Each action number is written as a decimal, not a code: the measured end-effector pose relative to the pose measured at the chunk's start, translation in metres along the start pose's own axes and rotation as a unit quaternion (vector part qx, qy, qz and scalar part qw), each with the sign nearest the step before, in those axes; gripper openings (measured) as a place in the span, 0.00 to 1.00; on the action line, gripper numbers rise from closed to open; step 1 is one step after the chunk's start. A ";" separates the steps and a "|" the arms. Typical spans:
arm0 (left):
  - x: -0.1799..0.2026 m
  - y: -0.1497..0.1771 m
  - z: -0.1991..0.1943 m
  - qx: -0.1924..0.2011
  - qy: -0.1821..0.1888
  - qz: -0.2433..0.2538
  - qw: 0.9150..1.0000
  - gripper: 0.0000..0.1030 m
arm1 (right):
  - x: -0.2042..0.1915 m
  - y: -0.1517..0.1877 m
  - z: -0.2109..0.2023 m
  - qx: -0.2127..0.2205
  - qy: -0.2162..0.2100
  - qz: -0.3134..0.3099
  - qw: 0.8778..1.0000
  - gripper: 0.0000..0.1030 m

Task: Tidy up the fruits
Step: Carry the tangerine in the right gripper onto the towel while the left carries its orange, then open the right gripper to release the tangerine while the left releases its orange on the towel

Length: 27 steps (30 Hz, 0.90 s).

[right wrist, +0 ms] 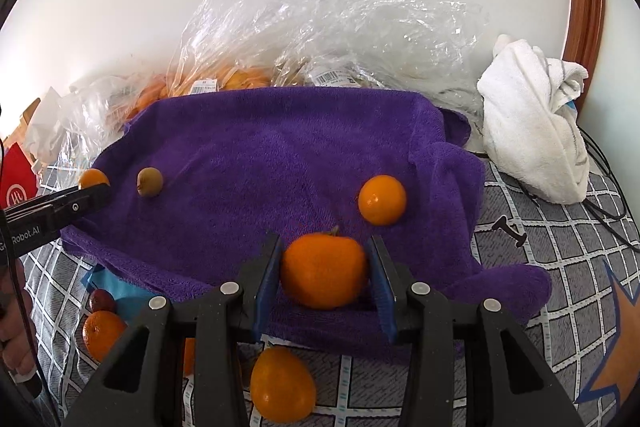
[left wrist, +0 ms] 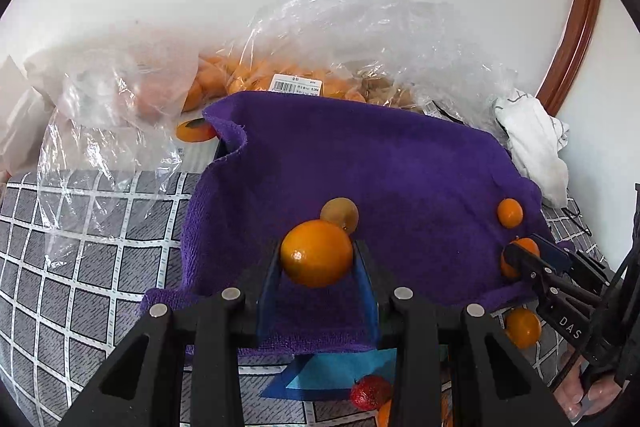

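Observation:
A purple towel [left wrist: 380, 163] [right wrist: 280, 155] lies over the grey checked cover. My left gripper [left wrist: 316, 259] is shut on an orange [left wrist: 316, 253] and holds it over the towel's near part; it also shows at the left of the right wrist view [right wrist: 94, 197]. A small brownish-green fruit [left wrist: 340, 214] [right wrist: 150, 181] lies on the towel just beyond it. My right gripper [right wrist: 324, 267] is shut on an orange with a stem [right wrist: 324, 269] at the towel's near edge; it also shows in the left wrist view [left wrist: 528, 255]. Another orange [right wrist: 382, 199] [left wrist: 510, 213] rests on the towel.
Clear plastic bags [left wrist: 320, 39] with more oranges stand behind the towel by the wall. A white cloth [right wrist: 536, 123] lies at the right. Loose oranges [right wrist: 282, 385] [right wrist: 102, 333], a red fruit [left wrist: 370, 391] and a blue sheet [left wrist: 332, 373] lie near the front.

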State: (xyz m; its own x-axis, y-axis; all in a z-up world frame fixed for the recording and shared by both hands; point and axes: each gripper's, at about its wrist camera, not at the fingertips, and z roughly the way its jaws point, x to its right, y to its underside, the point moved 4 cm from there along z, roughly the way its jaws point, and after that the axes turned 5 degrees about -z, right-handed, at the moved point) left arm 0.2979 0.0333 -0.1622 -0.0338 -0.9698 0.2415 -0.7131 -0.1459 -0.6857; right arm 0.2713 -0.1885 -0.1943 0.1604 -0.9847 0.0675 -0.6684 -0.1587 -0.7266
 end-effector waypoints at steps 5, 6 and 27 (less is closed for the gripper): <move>-0.008 0.002 0.006 -0.006 -0.001 -0.008 1.000 0.33 | -0.003 -0.003 0.002 0.003 0.003 -0.004 1.000 0.41; -0.009 0.003 0.007 -0.008 -0.002 -0.010 1.000 0.33 | -0.004 -0.003 0.002 0.002 0.004 -0.006 1.000 0.41; -0.002 0.005 0.000 0.004 -0.014 0.011 1.000 0.52 | -0.001 0.005 -0.045 0.040 0.024 0.003 0.999 0.59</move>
State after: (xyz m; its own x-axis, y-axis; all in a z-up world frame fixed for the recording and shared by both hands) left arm 0.2942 0.0349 -0.1664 -0.0298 -0.9776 0.2083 -0.7071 -0.1266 -0.6957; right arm 0.2354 -0.1912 -0.1670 0.1215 -0.9881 0.0944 -0.6081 -0.1492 -0.7797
